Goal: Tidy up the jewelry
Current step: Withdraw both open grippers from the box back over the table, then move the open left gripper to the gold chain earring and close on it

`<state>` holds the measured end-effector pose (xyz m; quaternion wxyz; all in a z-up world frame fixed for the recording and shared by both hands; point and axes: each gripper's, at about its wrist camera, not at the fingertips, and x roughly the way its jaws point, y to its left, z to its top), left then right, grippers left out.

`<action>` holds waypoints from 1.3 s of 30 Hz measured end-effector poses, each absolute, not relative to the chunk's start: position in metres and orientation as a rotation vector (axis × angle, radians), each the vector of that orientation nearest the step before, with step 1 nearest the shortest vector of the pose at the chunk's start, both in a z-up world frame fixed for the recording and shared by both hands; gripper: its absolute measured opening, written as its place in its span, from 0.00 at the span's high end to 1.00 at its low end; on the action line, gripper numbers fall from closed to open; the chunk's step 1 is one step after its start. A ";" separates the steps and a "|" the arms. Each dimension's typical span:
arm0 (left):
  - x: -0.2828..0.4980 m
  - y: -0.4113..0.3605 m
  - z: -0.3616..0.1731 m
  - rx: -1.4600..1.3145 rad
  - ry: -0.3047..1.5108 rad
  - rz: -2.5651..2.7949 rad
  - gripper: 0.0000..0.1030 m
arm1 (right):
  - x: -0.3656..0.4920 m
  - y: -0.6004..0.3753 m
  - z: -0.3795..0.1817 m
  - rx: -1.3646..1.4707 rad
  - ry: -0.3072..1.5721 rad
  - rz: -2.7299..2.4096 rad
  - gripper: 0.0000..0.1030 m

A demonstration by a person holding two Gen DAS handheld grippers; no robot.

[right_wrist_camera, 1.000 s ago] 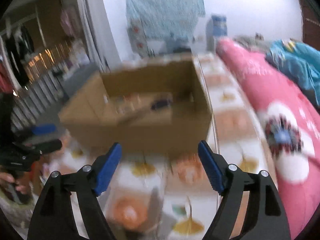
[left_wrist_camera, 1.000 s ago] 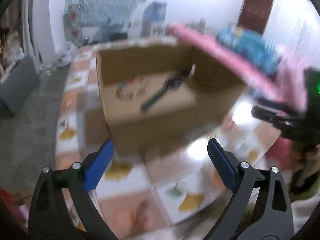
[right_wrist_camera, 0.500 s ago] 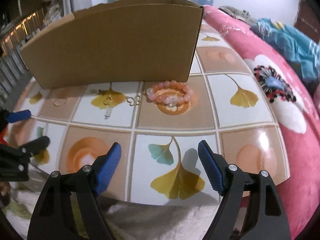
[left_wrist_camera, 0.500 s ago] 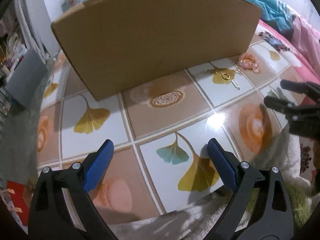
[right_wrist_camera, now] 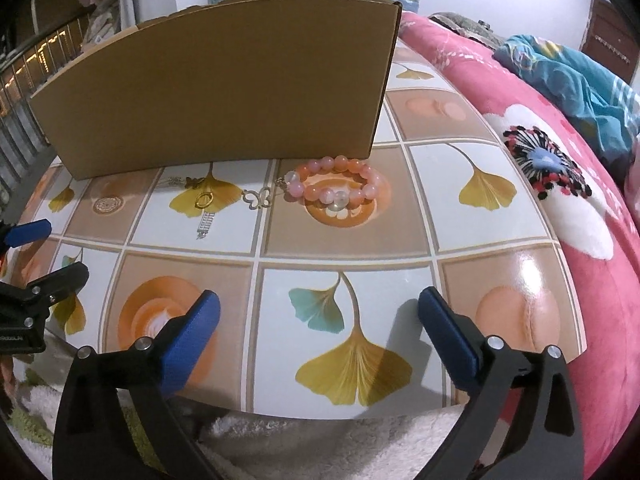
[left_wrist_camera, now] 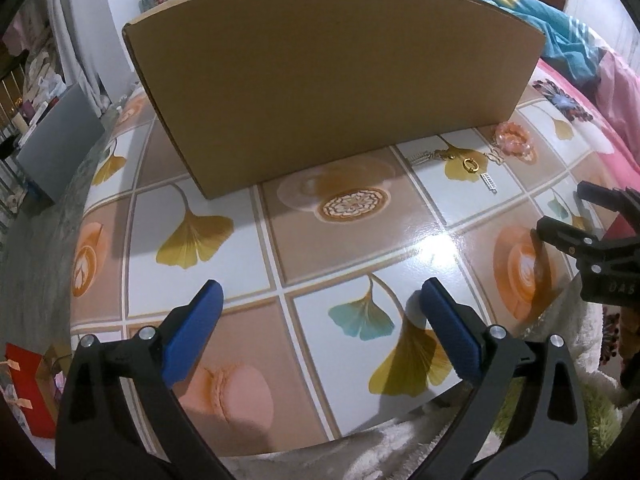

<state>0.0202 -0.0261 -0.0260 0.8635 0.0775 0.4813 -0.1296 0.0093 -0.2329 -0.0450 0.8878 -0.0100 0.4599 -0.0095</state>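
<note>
Right gripper (right_wrist_camera: 318,318) near, blue pads spread wide, empty, above tiled tabletop (right_wrist_camera: 348,236). Cardboard box (right_wrist_camera: 224,84) far. Pink bead bracelet (right_wrist_camera: 334,182) just before box; butterfly charm (right_wrist_camera: 258,199), gold ring (right_wrist_camera: 204,199) to its left. Left gripper (right_wrist_camera: 36,248) at left edge.

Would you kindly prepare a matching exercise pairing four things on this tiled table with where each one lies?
Things:
1. pink beaded bracelet
2. small gold ring
3. silver butterfly-shaped charm
4. brown cardboard box

Places:
A. on a yellow ginkgo-leaf tile
B. standing behind all the jewelry
C. on the orange round tile by the box's right corner
D. between the ring and the bracelet

Pairs: 1-C, 2-A, 3-D, 4-B
</note>
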 end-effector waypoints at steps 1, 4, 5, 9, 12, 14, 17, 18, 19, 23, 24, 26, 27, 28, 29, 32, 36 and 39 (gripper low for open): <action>0.021 -0.026 -0.026 0.164 1.011 -0.275 0.07 | 0.010 -0.234 -0.045 -0.018 0.957 -0.020 0.06; 0.024 -0.027 -0.024 0.170 1.019 -0.284 0.07 | 0.011 -0.236 -0.046 -0.003 0.959 -0.013 0.06; 0.025 -0.027 -0.023 0.170 1.020 -0.283 0.07 | 0.011 -0.237 -0.046 0.003 0.959 -0.010 0.06; 0.028 -0.027 -0.021 0.167 1.019 -0.279 0.07 | 0.010 -0.237 -0.047 0.011 0.958 -0.007 0.06; 0.028 -0.029 -0.022 0.162 1.024 -0.268 0.07 | 0.012 -0.238 -0.047 0.010 0.959 -0.014 0.06; 0.028 -0.029 -0.023 0.160 1.023 -0.266 0.07 | 0.012 -0.238 -0.047 0.015 0.962 -0.019 0.06; 0.026 -0.029 -0.024 0.159 1.018 -0.265 0.07 | 0.012 -0.238 -0.046 0.023 0.967 -0.024 0.06; 0.026 -0.029 -0.024 0.159 1.019 -0.266 0.07 | 0.012 -0.238 -0.046 0.025 0.967 -0.024 0.06; 0.027 -0.029 -0.024 0.161 1.024 -0.266 0.07 | 0.012 -0.238 -0.047 0.026 0.965 -0.025 0.06; 0.030 -0.028 -0.024 0.164 1.042 -0.269 0.07 | 0.011 -0.238 -0.046 0.023 0.954 -0.013 0.06; 0.031 -0.028 -0.024 0.164 1.043 -0.271 0.07 | 0.011 -0.238 -0.045 0.023 0.946 0.000 0.06; 0.032 -0.027 -0.023 0.165 1.037 -0.276 0.07 | 0.007 -0.243 -0.038 0.064 0.900 0.021 0.06; 0.031 -0.027 -0.024 0.165 1.031 -0.281 0.07 | 0.004 -0.246 -0.034 0.095 0.869 0.033 0.06; 0.031 -0.027 -0.024 0.165 1.023 -0.285 0.07 | 0.000 -0.250 -0.028 0.134 0.832 0.048 0.06; 0.030 -0.026 -0.024 0.163 1.017 -0.286 0.07 | -0.001 -0.253 -0.024 0.157 0.810 0.058 0.06; 0.029 -0.024 -0.024 0.150 1.006 -0.276 0.07 | -0.005 -0.262 -0.014 0.215 0.758 0.073 0.06; 0.028 -0.014 -0.019 0.075 0.979 -0.263 0.07 | -0.007 -0.276 -0.007 0.278 0.718 0.102 0.06; 0.022 -0.007 -0.008 0.033 0.912 -0.281 0.07 | -0.001 -0.281 -0.009 0.315 0.725 0.132 0.08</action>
